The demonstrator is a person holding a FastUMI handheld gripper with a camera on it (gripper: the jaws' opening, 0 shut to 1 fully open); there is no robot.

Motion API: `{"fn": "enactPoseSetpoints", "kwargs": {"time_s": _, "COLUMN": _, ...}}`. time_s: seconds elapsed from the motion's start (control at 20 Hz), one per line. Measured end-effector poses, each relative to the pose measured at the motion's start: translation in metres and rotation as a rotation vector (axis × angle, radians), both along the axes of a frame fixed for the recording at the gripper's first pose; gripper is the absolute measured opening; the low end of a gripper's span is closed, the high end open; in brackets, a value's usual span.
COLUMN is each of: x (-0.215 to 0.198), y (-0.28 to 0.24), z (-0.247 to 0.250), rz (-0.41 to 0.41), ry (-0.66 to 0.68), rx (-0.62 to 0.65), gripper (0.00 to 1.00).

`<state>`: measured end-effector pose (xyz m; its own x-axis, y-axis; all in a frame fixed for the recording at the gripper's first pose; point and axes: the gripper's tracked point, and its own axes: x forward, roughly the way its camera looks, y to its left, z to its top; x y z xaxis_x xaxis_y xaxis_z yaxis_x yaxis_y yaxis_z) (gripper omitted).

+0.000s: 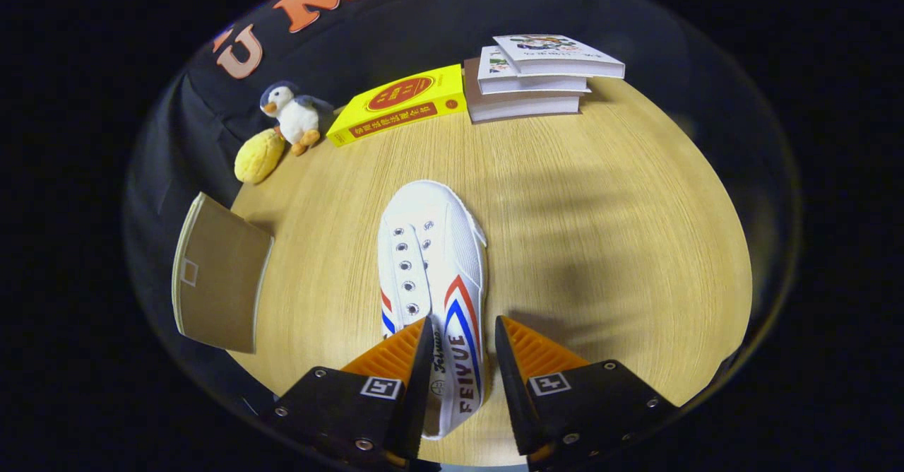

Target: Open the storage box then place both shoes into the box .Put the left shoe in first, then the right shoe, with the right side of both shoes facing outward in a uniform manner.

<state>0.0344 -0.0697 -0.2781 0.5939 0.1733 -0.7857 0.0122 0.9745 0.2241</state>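
My gripper (462,338) sits low over the table, and its two fingers straddle the heel end of the white shoe (432,274). The left finger lies against the shoe's inner edge near the lowest eyelets, while the right finger stands a little off the striped side wall, with a strip of table showing between them; so the fingers are parted and not clamped, and I cannot say both touch the shoe. The shoe lies flat on its sole on the wooden table (607,246), heel between my fingers and rounded toe pointing straight ahead, away from me. Its side with the red and blue stripes and dark lettering faces my right finger, and the rows of lace eyelets, without laces, run up the middle. To the left of the shoe, at the table's edge and well apart from it, lies a brown cardboard piece (219,281) with a small pale square on it; whether it is the box's lid or a flap, I cannot tell. Beyond the toe the tabletop is bare wood with soft shadows on its right half. Farther off on the left, a yellow plush lump (259,155) rests against a small penguin toy (293,115). Just beside the penguin a yellow book (399,103) lies flat, and next to that, at the far edge, stands a stack of books (537,76).
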Motion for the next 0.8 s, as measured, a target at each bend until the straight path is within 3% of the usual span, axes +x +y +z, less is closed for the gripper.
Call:
{"fn": "enactPoseSetpoints", "kwargs": {"time_s": 0.2, "x": 0.002, "y": 0.004, "z": -0.004, "rz": 0.057, "ry": 0.014, "rx": -0.034, "gripper": 0.49}}
{"fn": "enactPoseSetpoints", "kwargs": {"time_s": 0.45, "x": 0.001, "y": 0.007, "z": -0.007, "rz": 0.028, "ry": 0.062, "rx": 0.03, "gripper": 0.49}}
{"fn": "enactPoseSetpoints", "kwargs": {"time_s": 0.55, "x": 0.001, "y": 0.006, "z": -0.006, "rz": 0.044, "ry": 0.041, "rx": 0.027, "gripper": 0.38}}
{"fn": "enactPoseSetpoints", "kwargs": {"time_s": 0.65, "x": 0.003, "y": 0.002, "z": -0.003, "rz": 0.035, "ry": -0.002, "rx": 0.007, "gripper": 0.32}}
{"fn": "enactPoseSetpoints", "kwargs": {"time_s": 0.8, "x": 0.008, "y": -0.004, "z": 0.003, "rz": -0.043, "ry": -0.09, "rx": 0.013, "gripper": 0.04}}
